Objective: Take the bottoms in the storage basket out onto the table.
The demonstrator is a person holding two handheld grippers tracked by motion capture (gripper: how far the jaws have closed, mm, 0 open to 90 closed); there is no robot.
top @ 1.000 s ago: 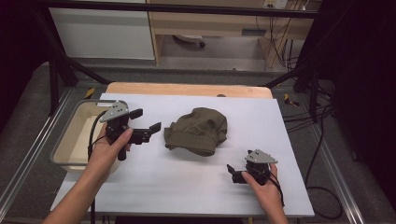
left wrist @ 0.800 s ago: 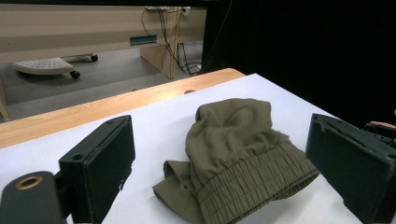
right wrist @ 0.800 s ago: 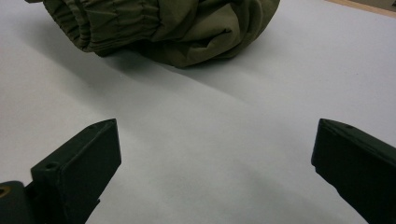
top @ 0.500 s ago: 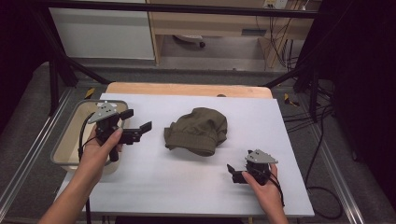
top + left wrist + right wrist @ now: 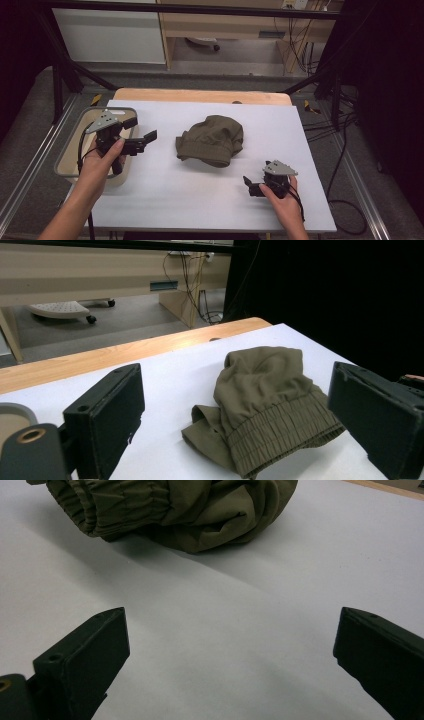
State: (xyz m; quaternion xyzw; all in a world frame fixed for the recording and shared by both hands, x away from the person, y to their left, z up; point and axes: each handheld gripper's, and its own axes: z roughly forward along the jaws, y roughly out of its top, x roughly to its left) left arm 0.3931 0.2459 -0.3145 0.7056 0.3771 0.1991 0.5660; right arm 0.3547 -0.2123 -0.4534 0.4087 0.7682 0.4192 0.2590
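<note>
A crumpled olive-green garment (image 5: 212,140) with an elastic waistband lies in the middle of the white table top (image 5: 200,200). My left gripper (image 5: 141,129) hovers left of it, over the tray's right edge, jaws open and pointing at the cloth. In the left gripper view the garment (image 5: 265,405) lies ahead between the wide-apart jaws, not touched. My right gripper (image 5: 252,186) rests low near the front right of the table, open and empty. In the right gripper view its jaws stand far apart over bare white surface, with the garment (image 5: 190,505) at the top.
A shallow beige tray (image 5: 65,165) with a grey rim sits at the table's left edge, under my left hand. A wooden strip (image 5: 200,95) runs along the table's far side. Metal frame rails flank both sides, and cables hang at the right.
My left hand has drawn the open gripper leftward, away from the garment and over the tray's edge. The right gripper and the garment have stayed put.
</note>
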